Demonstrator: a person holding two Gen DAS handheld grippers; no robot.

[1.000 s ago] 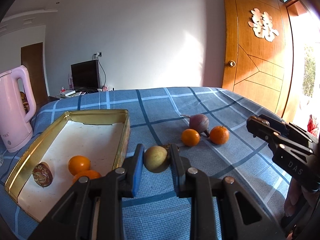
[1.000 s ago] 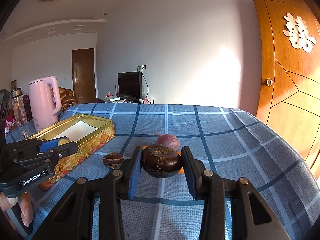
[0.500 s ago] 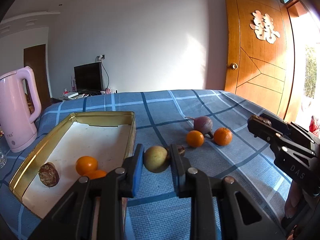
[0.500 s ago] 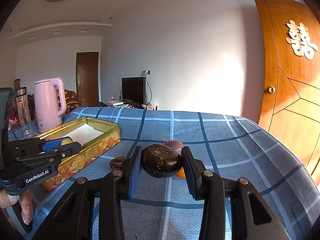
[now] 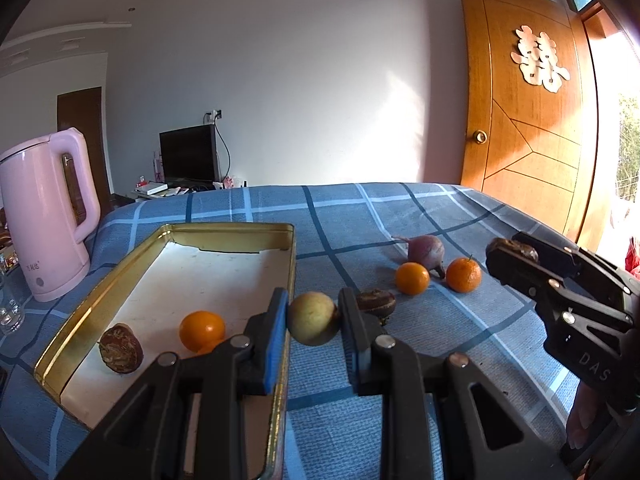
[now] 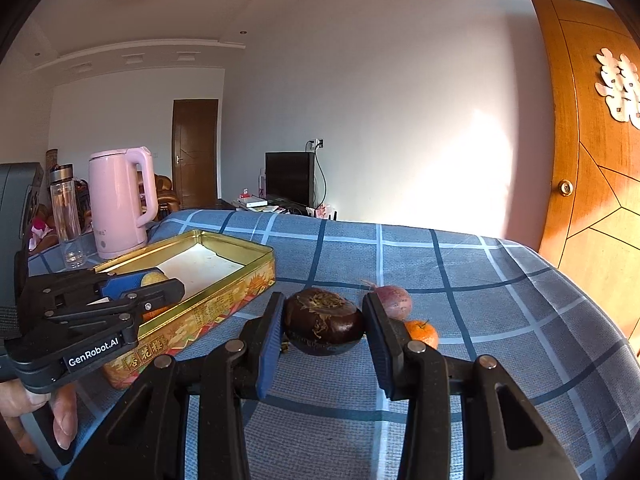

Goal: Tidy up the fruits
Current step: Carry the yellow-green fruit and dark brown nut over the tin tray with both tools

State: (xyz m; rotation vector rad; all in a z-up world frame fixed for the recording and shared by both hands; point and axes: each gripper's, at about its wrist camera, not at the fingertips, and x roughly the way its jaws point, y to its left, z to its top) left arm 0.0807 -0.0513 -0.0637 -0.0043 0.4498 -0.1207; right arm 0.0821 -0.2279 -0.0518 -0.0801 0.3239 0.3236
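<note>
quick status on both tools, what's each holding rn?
Left tool: closed on a yellowish-green fruit, held at the gold tray's right edge.
Right tool: closed on a dark brown fruit, held above the blue checked cloth.

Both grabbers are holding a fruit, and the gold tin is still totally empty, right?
Not quite. Each hand-held gripper does hold a fruit: the left hand-held gripper a yellow-green fruit, the right hand-held gripper a dark brown one. But the gold tin isn't empty: the left wrist view shows an orange and a brown fruit inside.
</note>
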